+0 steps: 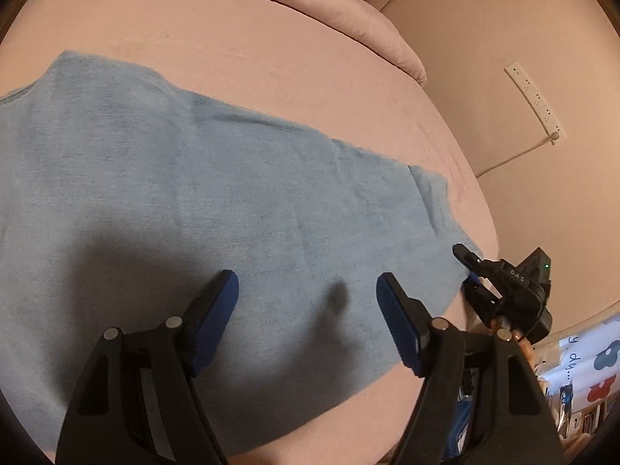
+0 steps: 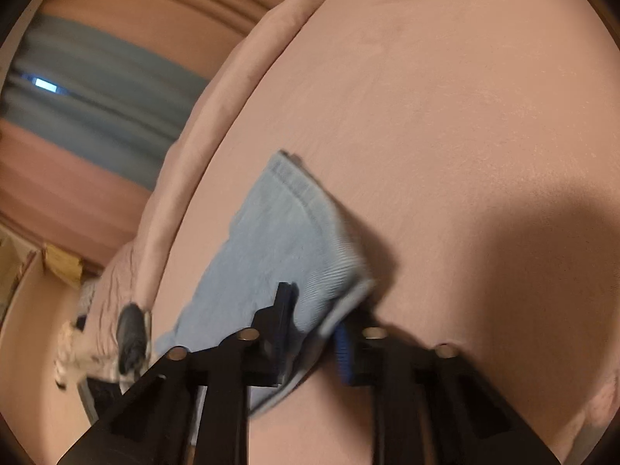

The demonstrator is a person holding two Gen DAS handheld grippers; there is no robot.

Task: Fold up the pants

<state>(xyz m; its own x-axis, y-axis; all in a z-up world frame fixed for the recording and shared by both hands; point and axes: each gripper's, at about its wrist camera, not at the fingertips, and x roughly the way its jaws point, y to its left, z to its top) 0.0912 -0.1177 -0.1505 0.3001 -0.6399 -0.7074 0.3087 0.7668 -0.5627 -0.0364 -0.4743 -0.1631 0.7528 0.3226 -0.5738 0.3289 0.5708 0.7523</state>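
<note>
Light blue pants (image 1: 193, 209) lie spread flat across a pink bed (image 1: 252, 58). My left gripper (image 1: 308, 302) is open and empty, hovering over the near part of the pants. My right gripper (image 2: 314, 333) is shut on the pants' corner (image 2: 286, 240), with the fabric pinched between its jaws and lifted a little off the bed. In the left wrist view the right gripper (image 1: 471, 271) shows at the pants' right edge.
A pink pillow or rolled cover (image 1: 379, 27) lies along the bed's far edge. A white power strip (image 1: 536, 97) with a cable is on the wall to the right. Patterned items (image 1: 593, 379) sit beside the bed at the lower right.
</note>
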